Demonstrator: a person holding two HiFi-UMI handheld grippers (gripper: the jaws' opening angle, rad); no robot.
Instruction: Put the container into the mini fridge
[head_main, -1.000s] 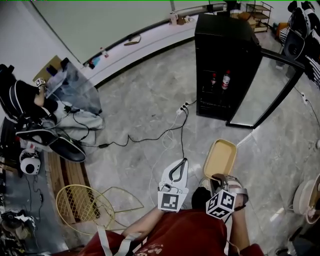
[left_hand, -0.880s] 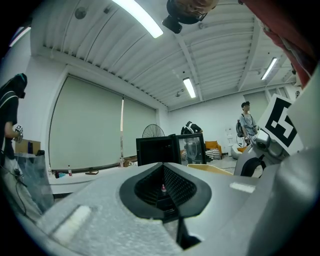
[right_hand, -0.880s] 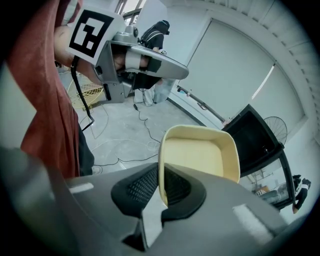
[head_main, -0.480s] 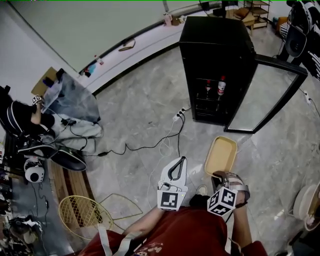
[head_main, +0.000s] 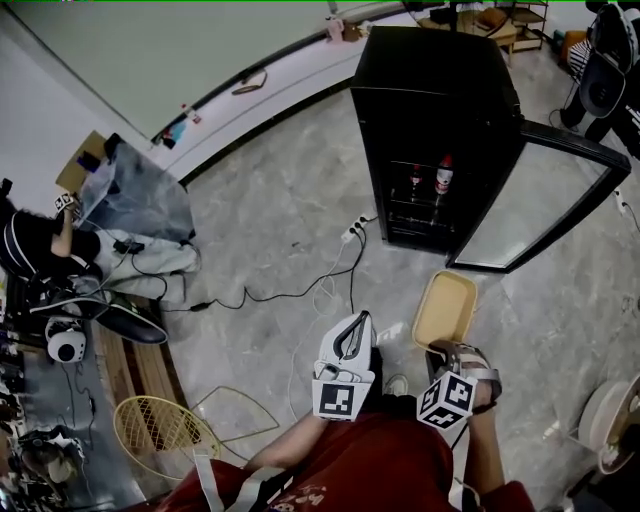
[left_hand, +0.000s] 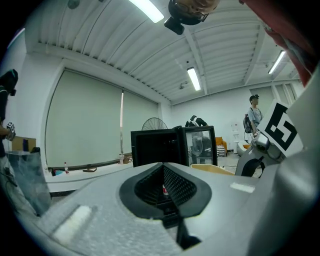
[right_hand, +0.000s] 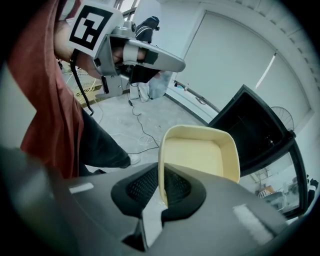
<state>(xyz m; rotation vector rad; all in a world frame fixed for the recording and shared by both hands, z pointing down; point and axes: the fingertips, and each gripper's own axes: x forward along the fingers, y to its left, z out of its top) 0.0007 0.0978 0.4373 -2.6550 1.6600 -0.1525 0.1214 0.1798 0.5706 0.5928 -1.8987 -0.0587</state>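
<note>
grip: right gripper (right_hand: 161, 186) clamped on near rim of container (head_main: 444, 310) | axis: runs far, toward open fridge (head_main: 430, 110), well apart | left gripper (head_main: 362, 322): closed, empty

Approx tally:
- 1 mini fridge (head_main: 430, 90) w/ 1 glass door (head_main: 530, 200).
- 2 bottles inside it: left bottle (head_main: 415, 183), right bottle (head_main: 444, 175).
- 1 container (head_main: 445, 310), yellow.
- 2 grippers: left gripper (head_main: 360, 318), right gripper (head_main: 440, 350), 1 marker cube each.
- 1 power strip (head_main: 352, 232) on the floor.
- 1 yellow wire basket (head_main: 160, 425).
- 1 fan (left_hand: 154, 124).
- 3 ceiling tube lights (left_hand: 194, 79) in the left gripper view.
- 2 bystanders: seated person (head_main: 40, 245), standing person (left_hand: 254, 112).
</note>
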